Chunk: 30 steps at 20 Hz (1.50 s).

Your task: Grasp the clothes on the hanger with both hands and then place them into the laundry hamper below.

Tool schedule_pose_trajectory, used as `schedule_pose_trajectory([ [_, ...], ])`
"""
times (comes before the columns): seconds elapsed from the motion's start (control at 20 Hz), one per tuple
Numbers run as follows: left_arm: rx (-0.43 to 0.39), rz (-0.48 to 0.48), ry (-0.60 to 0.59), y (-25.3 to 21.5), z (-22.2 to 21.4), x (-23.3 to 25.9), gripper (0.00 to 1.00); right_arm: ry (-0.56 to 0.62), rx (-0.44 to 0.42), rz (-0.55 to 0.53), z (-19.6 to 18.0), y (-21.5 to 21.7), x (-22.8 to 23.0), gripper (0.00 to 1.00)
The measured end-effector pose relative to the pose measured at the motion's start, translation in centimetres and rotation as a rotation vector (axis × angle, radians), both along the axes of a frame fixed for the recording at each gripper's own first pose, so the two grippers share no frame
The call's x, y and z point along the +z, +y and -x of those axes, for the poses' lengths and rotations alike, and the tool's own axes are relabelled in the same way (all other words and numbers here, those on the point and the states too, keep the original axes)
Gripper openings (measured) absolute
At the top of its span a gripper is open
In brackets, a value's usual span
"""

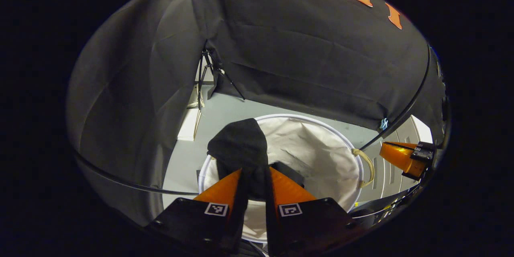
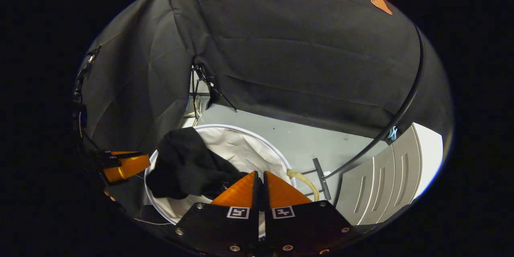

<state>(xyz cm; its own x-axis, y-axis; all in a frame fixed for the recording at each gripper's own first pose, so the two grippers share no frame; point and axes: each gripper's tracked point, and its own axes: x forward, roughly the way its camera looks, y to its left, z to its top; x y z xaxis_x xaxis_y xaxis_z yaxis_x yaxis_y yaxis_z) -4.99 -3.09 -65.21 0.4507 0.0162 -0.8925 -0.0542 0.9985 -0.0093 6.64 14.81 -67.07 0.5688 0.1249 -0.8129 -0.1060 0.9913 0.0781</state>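
The black garment (image 1: 241,144) is off its hanger and gathered over the white laundry hamper (image 1: 321,148), which sits at the lower centre of the left gripper view; in the right gripper view the same dark cloth (image 2: 188,164) drapes across the left part of the hamper's white lining (image 2: 245,148), bunched and hanging into the opening. The left gripper (image 1: 255,186) has its two orange fingers closed on a fold of the cloth, which rises in a dark peak just above the tips. The right gripper (image 2: 260,186) shows its fingers drawn nearly together, with dark cloth running between them, so it looks to be pinching the garment as well, though little fabric shows at the tips. Each view also catches the other tool at its edge: an orange finger at the right rim of the left gripper view and one at the lower left of the right gripper view. By my judgement the grasp and the carry down are done; what is left is to lower a little, open both grippers and let the cloth drop fully inside. Grey floor (image 2: 305,140) lies beyond the hamper's rope handle (image 2: 303,180).
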Motion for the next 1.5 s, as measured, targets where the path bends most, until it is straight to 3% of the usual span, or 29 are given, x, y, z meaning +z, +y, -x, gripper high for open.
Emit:
schedule_pose_trajectory([
  [0.05,0.000,0.012,-0.003,-0.2,-0.1,-0.1,0.41,0.001,-0.007,-0.007,0.0,-0.2,0.0,0.10],
  [0.1,0.004,0.022,-0.002,-0.5,-0.1,0.1,0.46,-0.001,-0.013,-0.012,-0.1,-0.4,0.4,0.14],
  [0.25,0.010,0.038,-0.023,-0.7,-0.1,1.7,0.47,-0.025,-0.024,-0.031,-0.1,-0.8,2.4,0.27],
  [0.3,0.010,0.040,-0.036,-0.8,-0.2,2.5,0.43,-0.037,-0.027,-0.037,-0.2,-0.9,2.9,0.32],
  [0.35,0.009,0.043,-0.049,-1.1,-0.5,3.3,0.62,-0.052,-0.029,-0.037,-0.4,-1.0,3.7,0.36],
  [0.4,0.011,0.041,-0.065,-1.1,-0.7,4.2,0.80,-0.064,-0.028,-0.034,-0.3,-1.3,4.3,0.48],
  [0.45,0.009,0.058,-0.082,-1.7,-0.8,5.2,0.99,-0.080,-0.026,-0.031,-0.2,-1.5,5.0,0.50],
  [0.5,0.013,0.066,-0.097,-2.0,-1.0,6.1,0.94,-0.094,-0.025,-0.029,-0.2,-1.8,5.9,0.61],
  [0.55,0.015,0.066,-0.115,-1.7,-1.3,7.1,0.92,-0.112,-0.031,-0.026,-0.5,-2.1,6.7,0.78],
  [0.7,0.024,0.057,-0.201,-1.4,-2.7,10.8,0.94,-0.172,-0.067,-0.038,-0.8,-3.0,10.4,0.93],
  [0.95,0.029,0.062,-0.348,-1.4,-4.2,18.6,1.00,-0.282,-0.097,-0.076,-0.9,-4.5,17.7,0.93],
  [1.05,0.022,0.064,-0.409,-1.6,-4.8,21.8,0.93,-0.334,-0.105,-0.090,-0.7,-5.2,21.2,0.93],
  [1.1,0.021,0.062,-0.438,-1.7,-5.1,23.5,0.97,-0.361,-0.108,-0.087,-0.8,-5.6,22.7,0.93],
  [1.5,-0.014,0.006,-0.676,-0.4,-5.2,35.6,1.00,-0.604,-0.109,-0.017,-1.7,-8.5,34.8,0.93],
])
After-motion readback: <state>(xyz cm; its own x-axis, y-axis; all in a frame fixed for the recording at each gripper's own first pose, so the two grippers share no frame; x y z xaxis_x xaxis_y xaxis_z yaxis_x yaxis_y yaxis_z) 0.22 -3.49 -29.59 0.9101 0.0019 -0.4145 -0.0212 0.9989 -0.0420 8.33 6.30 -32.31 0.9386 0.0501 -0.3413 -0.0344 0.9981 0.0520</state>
